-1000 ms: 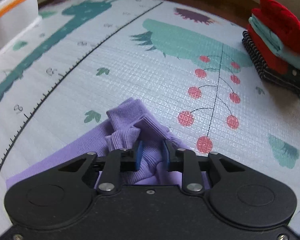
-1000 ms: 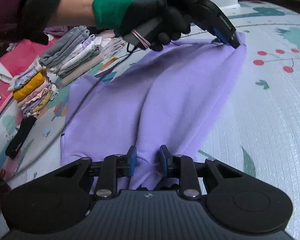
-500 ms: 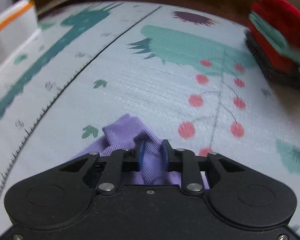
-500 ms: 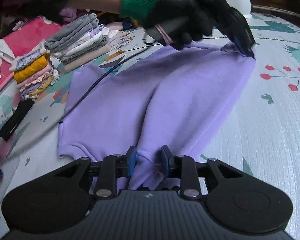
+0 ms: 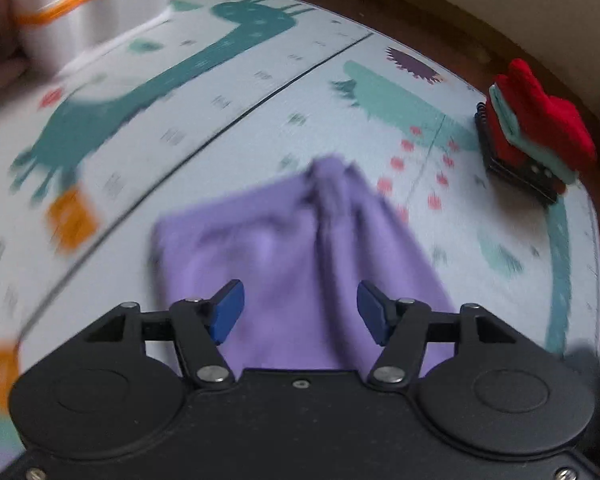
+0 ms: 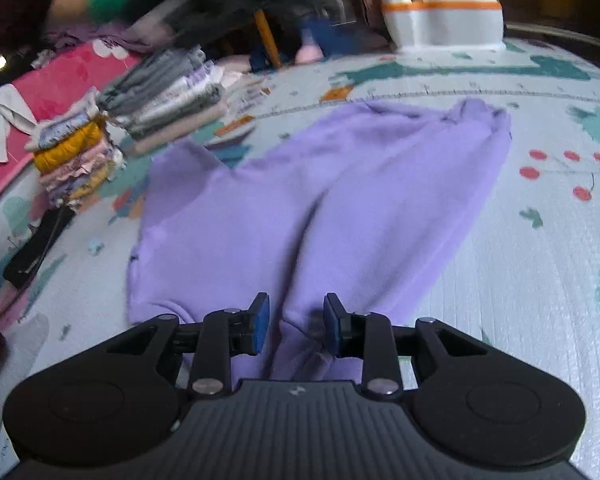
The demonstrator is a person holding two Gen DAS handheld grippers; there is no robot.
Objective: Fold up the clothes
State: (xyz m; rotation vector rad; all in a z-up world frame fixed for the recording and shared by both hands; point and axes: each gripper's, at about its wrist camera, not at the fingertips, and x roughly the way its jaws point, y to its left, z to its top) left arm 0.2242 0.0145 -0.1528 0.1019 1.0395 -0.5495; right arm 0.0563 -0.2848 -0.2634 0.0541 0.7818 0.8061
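A purple garment lies spread on the patterned play mat, bunched at its far end. My left gripper is open and empty, raised above the garment, apart from it. My right gripper is shut on a bunched fold of the garment's near edge. The left arm is a blur at the top left of the right wrist view.
A stack of folded red, teal and dark clothes sits at the mat's far right. Two stacks of folded clothes stand left of the garment. A white bin with an orange band stands at the back. A black object lies at the left.
My left gripper has let go of the garment's far end, opened wide, and pulled up and back. My right gripper keeps its hold on the near edge.
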